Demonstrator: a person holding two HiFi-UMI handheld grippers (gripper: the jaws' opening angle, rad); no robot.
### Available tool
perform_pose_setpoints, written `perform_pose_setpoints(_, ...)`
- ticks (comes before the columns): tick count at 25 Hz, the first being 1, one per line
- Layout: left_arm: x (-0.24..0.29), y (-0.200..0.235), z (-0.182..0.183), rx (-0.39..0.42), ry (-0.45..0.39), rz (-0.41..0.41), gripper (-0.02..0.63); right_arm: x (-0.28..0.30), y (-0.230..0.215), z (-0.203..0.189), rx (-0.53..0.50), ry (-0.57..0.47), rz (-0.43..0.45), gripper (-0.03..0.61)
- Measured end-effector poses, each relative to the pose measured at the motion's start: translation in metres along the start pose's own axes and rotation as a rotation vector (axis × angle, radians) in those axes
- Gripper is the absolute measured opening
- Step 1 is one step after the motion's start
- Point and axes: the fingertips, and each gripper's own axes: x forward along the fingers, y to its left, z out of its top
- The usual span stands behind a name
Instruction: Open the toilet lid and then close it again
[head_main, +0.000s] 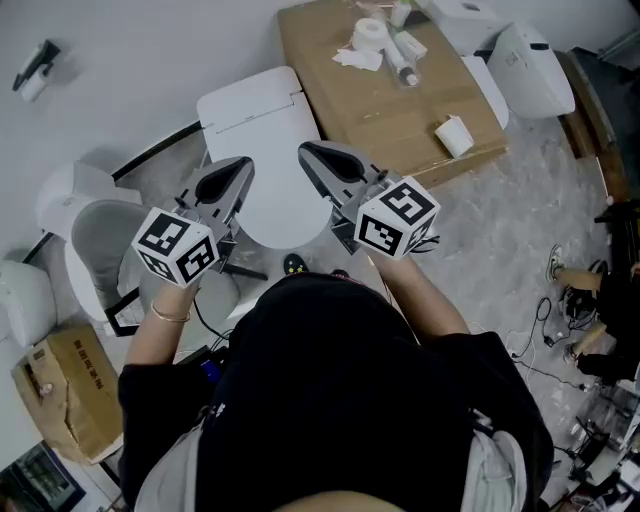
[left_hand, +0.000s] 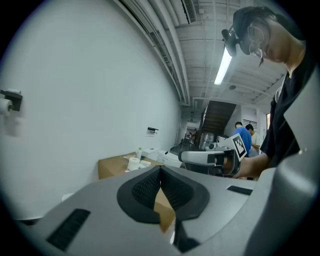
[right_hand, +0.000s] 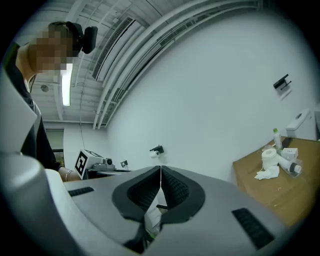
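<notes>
The white toilet (head_main: 262, 140) stands against the wall with its lid (head_main: 270, 185) down flat. My left gripper (head_main: 240, 166) hovers over the lid's left side and my right gripper (head_main: 310, 153) over its right side, both pointing toward the wall. Neither touches the lid that I can see. In the left gripper view the left gripper (left_hand: 160, 171) has its dark pads pressed together with nothing between them. The right gripper (right_hand: 160, 170) looks the same in its own view. Each gripper view shows the wall, not the toilet.
A brown cardboard sheet (head_main: 400, 110) right of the toilet carries paper rolls (head_main: 370, 35) and a bottle. Another white toilet (head_main: 530, 65) stands at the far right, more white toilet parts (head_main: 90, 230) on the left. A cardboard box (head_main: 65, 385) and floor cables (head_main: 560, 320) lie nearby.
</notes>
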Motion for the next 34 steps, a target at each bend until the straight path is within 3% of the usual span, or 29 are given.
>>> perform_pose_setpoints(13, -0.007, 0.006, -0.005, -0.009, 0.003, 0.038, 0.004, 0.008, 0.004, -0.003, -0.001, 0.029, 0.056, 0.020)
perform_pose_setpoints(34, -0.013, 0.007, -0.011, -0.027, 0.007, 0.070, 0.004, 0.008, -0.001, -0.011, 0.022, 0.041, 0.061, 0.020)
